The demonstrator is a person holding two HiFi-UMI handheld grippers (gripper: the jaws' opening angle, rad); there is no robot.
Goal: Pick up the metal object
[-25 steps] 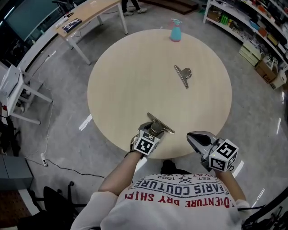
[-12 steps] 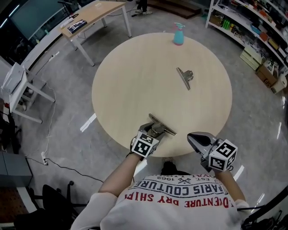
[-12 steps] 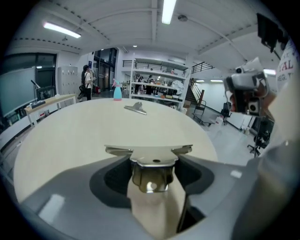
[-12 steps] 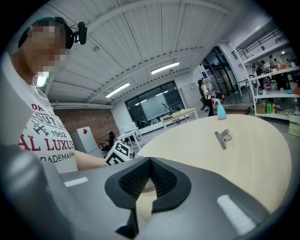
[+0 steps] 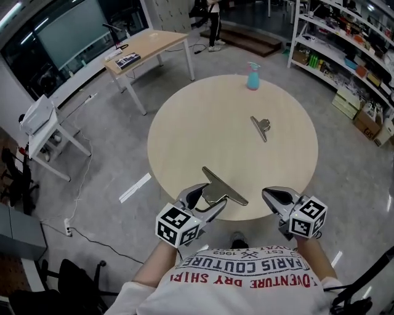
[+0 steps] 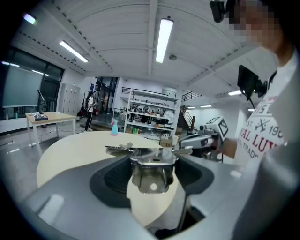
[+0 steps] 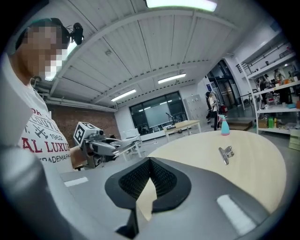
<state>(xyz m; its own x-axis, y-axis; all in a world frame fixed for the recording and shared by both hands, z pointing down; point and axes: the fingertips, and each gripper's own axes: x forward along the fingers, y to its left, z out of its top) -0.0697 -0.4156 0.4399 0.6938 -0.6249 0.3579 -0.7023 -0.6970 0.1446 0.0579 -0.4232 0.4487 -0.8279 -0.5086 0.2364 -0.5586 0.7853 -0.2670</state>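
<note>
A large silver metal clip (image 5: 223,189) hangs in the air over the near edge of the round table (image 5: 203,129). My left gripper (image 5: 206,197) is shut on its handle end. The left gripper view shows the clip (image 6: 151,164) wedged between the two pads, its long bar lying across the jaws. A second, smaller metal clip (image 5: 261,127) lies on the table's far right part, also visible in the right gripper view (image 7: 226,153). My right gripper (image 5: 271,195) hovers at the table's near edge, jaws shut and empty (image 7: 150,180).
A blue spray bottle (image 5: 253,76) stands at the table's far edge. A wooden desk (image 5: 144,46) is at the back left, shelves (image 5: 345,43) along the right, and a white chair (image 5: 43,120) on the left. A person (image 5: 212,18) stands far behind.
My left gripper has lifted the large clip off the table's near edge and drawn it up toward me. The right gripper has barely moved.
</note>
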